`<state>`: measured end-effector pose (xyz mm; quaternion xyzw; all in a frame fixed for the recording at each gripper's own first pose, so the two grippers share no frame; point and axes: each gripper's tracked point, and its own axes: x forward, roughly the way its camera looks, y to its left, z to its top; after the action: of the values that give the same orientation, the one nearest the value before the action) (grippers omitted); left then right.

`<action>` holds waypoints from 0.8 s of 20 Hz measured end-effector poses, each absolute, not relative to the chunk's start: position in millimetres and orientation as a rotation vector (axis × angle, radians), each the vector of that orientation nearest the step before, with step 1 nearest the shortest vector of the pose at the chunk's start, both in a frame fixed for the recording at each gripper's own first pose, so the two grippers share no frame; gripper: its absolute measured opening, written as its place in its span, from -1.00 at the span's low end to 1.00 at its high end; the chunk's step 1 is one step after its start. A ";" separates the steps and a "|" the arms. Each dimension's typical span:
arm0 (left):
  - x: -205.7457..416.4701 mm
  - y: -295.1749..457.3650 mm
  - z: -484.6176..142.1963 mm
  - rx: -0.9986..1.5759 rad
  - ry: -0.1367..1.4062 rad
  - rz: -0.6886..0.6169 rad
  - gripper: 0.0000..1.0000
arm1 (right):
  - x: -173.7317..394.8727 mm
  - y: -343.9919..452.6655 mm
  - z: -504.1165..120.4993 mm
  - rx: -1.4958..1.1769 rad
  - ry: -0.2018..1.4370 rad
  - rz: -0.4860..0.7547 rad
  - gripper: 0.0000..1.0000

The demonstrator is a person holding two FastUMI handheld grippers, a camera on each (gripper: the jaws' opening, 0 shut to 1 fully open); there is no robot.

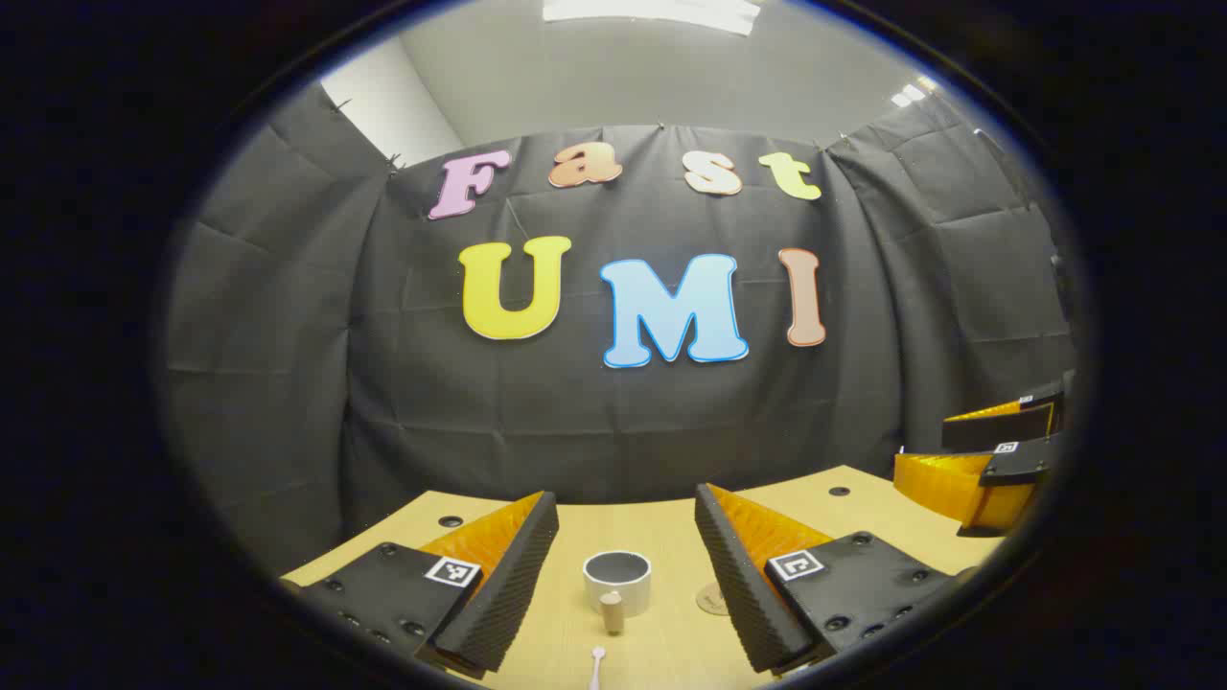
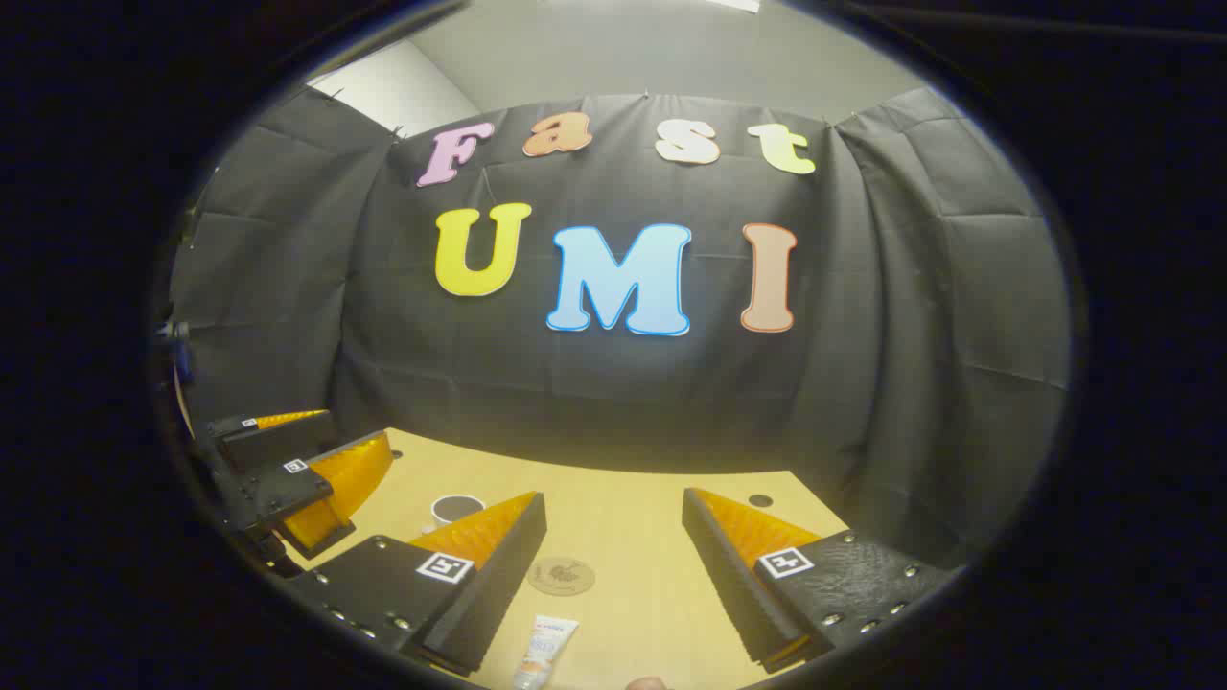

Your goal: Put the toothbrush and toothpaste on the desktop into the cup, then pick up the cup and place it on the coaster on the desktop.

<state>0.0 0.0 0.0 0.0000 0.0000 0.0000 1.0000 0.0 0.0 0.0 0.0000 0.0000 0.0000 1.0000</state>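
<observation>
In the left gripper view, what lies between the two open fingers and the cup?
In the left gripper view, a small wooden cylinder stands before the white round cup, and a white toothbrush tip lies nearer the left gripper.

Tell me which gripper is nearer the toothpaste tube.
Right. The right gripper is open with the toothpaste tube lying on the desk just ahead between its fingers. The left gripper is off to the side, open and facing the cup.

No legible text. Printing on the white toothpaste tube is too small to make out; the round brown coaster bears an unreadable emblem.
</observation>
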 end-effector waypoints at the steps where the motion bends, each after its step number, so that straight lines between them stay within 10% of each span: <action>1: 1.2 0.1 -1.5 -0.003 0.006 0.000 1.00 | 1.0 0.9 -0.9 -0.001 0.006 0.002 0.83; 16: -9.4 -3.7 -20.4 -0.009 0.080 0.000 1.00 | -7.7 4.7 -18.0 0.012 0.066 0.013 0.85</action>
<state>-9.4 -3.7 -20.4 -0.0043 0.0399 0.0000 0.9992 -7.7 4.7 -18.0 0.0058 0.0330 0.0066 0.9994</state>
